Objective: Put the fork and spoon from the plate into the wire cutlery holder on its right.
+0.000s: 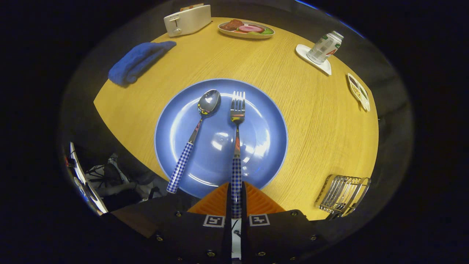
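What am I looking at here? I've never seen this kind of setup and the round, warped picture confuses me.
A fisheye camera rides on a hand-held gripper that a person carries, so it looks forward along the two fingers. Those fingers are closed on the checked handle of a fork, which lies on a blue plate beside a matching spoon. The plate sits on a wooden table. A wire cutlery holder stands to its right. Beyond are a blue cloth, a toaster, a dish of food and a can on a coaster.
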